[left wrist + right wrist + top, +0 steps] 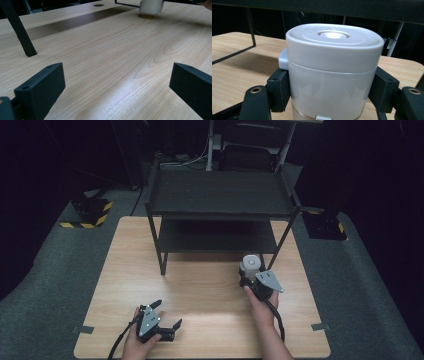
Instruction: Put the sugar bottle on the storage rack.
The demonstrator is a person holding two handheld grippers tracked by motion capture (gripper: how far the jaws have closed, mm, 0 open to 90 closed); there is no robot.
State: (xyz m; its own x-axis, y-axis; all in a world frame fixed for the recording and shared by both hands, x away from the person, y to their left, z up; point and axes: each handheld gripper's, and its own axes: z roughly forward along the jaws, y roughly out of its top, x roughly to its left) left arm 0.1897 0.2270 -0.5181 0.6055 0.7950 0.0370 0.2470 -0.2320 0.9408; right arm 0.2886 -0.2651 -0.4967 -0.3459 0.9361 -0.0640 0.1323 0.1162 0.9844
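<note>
White canister (332,67) clamped between jaws of right gripper (251,279), held upright just ahead of black shelf (220,195) (likely destination). Left gripper (167,316) parked wide open, nothing held, well apart.

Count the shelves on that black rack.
2. The upper shelf of the black rack sits at the top of the frame; the lower shelf lies directly beneath it, above the table. Both look bare.
</note>
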